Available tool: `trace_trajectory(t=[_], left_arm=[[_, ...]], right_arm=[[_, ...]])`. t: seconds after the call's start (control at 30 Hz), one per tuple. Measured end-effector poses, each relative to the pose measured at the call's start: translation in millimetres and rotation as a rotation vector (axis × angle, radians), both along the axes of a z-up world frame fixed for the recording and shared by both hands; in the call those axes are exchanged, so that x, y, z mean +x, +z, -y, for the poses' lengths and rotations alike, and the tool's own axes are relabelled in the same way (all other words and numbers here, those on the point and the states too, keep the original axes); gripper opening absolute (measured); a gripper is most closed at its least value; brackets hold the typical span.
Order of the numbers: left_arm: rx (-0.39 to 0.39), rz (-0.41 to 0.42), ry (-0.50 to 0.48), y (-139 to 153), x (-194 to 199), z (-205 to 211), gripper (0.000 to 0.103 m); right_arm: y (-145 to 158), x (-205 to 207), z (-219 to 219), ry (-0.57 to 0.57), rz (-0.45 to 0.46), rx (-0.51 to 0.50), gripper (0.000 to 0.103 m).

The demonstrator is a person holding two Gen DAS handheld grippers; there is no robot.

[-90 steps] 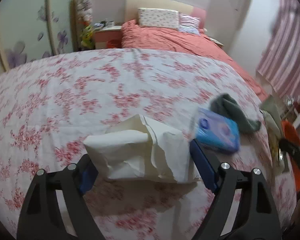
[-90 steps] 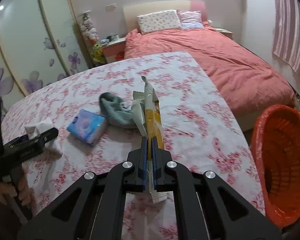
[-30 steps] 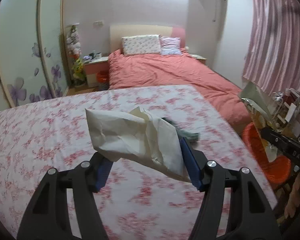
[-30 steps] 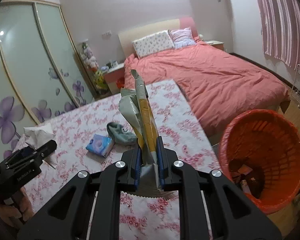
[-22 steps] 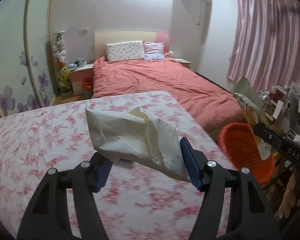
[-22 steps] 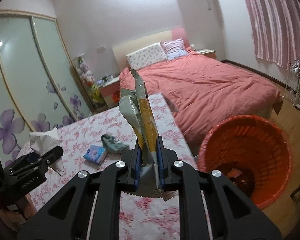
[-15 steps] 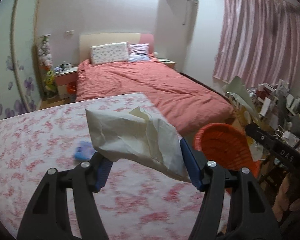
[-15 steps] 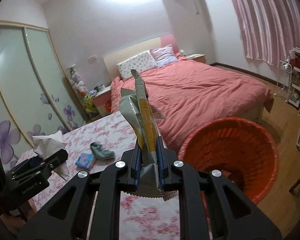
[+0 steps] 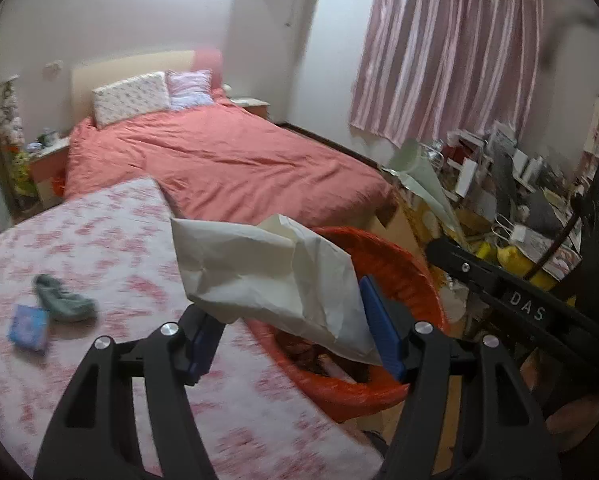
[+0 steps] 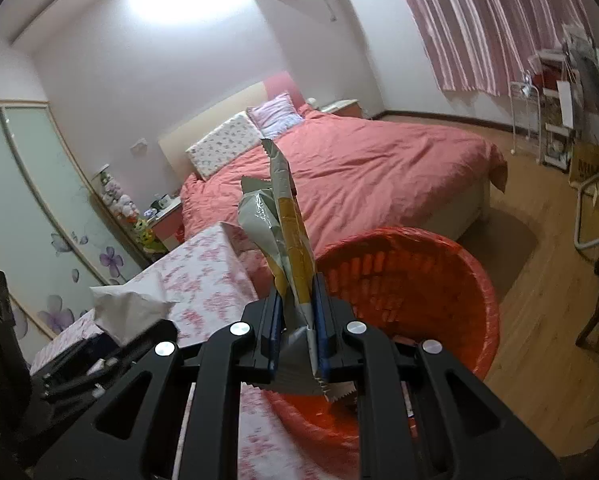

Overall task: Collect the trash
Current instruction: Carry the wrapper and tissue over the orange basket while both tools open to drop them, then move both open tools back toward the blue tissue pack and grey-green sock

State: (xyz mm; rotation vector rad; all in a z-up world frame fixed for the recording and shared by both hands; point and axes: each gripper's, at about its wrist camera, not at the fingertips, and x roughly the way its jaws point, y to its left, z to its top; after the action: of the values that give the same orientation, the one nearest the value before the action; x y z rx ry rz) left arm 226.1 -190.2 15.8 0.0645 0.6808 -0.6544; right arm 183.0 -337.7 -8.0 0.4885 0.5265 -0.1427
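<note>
My left gripper (image 9: 291,332) is shut on a crumpled white tissue (image 9: 267,276), held above the near rim of the orange basket (image 9: 399,264). My right gripper (image 10: 295,332) is shut on a silver and yellow snack wrapper (image 10: 287,216) that stands upright just in front of the same orange basket (image 10: 451,280). Some scraps lie at the basket's bottom. In the left wrist view the right gripper's black body crosses the right side with the wrapper (image 9: 423,184) sticking up. In the right wrist view the tissue (image 10: 127,308) shows at the lower left.
A floral-covered bed surface (image 9: 99,248) holds a blue packet (image 9: 29,326) and a grey-green sock (image 9: 63,300). Beyond lies a bed with a salmon duvet (image 9: 227,164). Cluttered shelves and boxes (image 9: 499,184) stand to the right, with wooden floor (image 10: 539,320) around the basket.
Both grippers have swung right, off the floral bed toward the orange basket, which now sits directly under them. Each still holds its piece of trash.
</note>
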Motion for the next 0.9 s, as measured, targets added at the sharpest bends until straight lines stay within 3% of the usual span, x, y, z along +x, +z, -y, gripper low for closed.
trace_trajectory(t=[0.2, 0.33, 0.47, 0.73, 0.9], left_arm=[[0.046, -0.057, -0.038, -36.4, 21.7, 49.9, 0.071], [0.087, -0.091, -0.029, -60.0, 33.8, 63.7, 0.080], [0.106, -0.113, -0.010, -70.9, 39.9, 55.7, 0.087], [0.113, -0.126, 0.025, -69.9, 44.6, 33.9, 0.094], [0.163, -0.078, 0.077, -64.6, 39.4, 14.6, 0.094]], right_arm=[[-22.5, 10.8, 27.4, -0.033, -0.035, 0.050, 0.022], [-38.6, 17.0, 36.4, -0.038, -0.065, 0.081, 0.038], [-47.6, 13.6, 37.7, -0.049, -0.083, 0.104, 0.053], [-44.9, 12.8, 36.1, -0.053, -0.097, 0.089, 0.059], [-39.0, 12.7, 26.5, -0.047, -0.095, 0.037, 0.067]])
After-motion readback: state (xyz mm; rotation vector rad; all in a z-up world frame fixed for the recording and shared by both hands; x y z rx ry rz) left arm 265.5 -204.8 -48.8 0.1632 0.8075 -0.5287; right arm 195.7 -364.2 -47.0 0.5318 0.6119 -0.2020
